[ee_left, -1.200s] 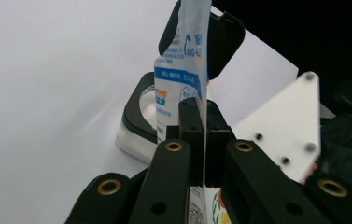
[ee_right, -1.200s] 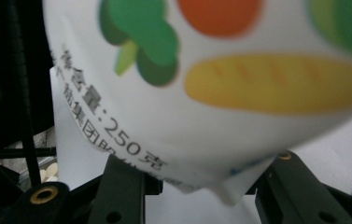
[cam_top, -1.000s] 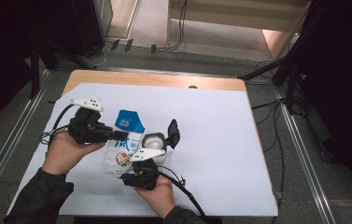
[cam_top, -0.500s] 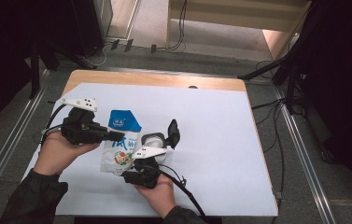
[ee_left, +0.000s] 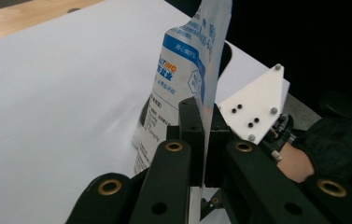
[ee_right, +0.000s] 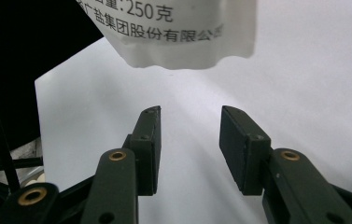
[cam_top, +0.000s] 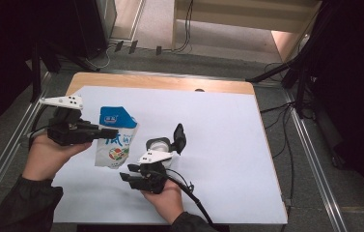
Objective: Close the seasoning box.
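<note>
White pouch (cam_top: 115, 140) upright, blue top away from table.

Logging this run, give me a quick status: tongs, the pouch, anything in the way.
Left tongs shut on pouch, held up. Right tongs open, just below pouch's bottom edge, not touching. Jar on the sheet beside right tongs.

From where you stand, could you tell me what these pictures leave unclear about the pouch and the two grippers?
- Pouch, right gripper view: its upper part is cut off by the top edge.
- Pouch, left gripper view: the left gripper hides the pinched strip; the top edge cuts its tip.
- Round container, high view: the right gripper partly covers it; contents too small to tell.
- Pouch print, high view: too small to read.
</note>
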Available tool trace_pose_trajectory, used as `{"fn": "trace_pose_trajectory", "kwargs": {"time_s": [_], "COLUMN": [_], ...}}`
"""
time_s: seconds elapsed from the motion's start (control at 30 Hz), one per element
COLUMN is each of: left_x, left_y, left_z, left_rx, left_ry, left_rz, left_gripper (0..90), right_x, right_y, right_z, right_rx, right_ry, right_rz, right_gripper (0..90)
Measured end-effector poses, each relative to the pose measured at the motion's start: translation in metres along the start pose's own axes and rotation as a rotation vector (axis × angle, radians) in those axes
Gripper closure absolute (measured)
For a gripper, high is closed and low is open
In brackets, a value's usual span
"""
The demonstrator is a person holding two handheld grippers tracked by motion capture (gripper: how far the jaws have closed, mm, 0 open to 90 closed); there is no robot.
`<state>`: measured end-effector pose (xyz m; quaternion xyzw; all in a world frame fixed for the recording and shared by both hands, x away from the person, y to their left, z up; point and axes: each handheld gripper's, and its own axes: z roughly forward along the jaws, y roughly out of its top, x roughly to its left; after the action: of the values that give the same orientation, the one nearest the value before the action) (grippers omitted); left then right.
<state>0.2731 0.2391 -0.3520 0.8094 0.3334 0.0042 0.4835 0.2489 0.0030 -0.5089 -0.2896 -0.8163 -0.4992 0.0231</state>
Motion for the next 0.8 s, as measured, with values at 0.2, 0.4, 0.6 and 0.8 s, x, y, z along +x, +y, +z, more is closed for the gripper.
{"fn": "trace_pose_trajectory", "kwargs": {"time_s": [0.2,0.4,0.6,0.8], "left_x": [0.010,0.024,0.039,0.050], "left_y": [-0.002,-0.006,-0.006,-0.007], "left_z": [0.002,0.005,0.010,0.017], "left_rx": [0.009,0.002,0.012,0.016], "left_ry": [0.060,0.091,0.094,0.133], "left_rz": [-0.006,-0.036,-0.059,-0.066], "left_gripper": [90.0,90.0,90.0,90.0], "right_x": [-0.001,-0.002,-0.004,-0.008], "right_y": [0.003,0.004,0.002,0.002], "right_z": [-0.003,-0.011,-0.024,-0.040], "right_rx": [0.004,0.013,0.020,-0.001], "right_ry": [0.016,0.030,0.050,0.090], "right_rz": [0.003,0.011,-0.006,-0.024], "right_gripper": [61.0,58.2,57.8,57.9]}}
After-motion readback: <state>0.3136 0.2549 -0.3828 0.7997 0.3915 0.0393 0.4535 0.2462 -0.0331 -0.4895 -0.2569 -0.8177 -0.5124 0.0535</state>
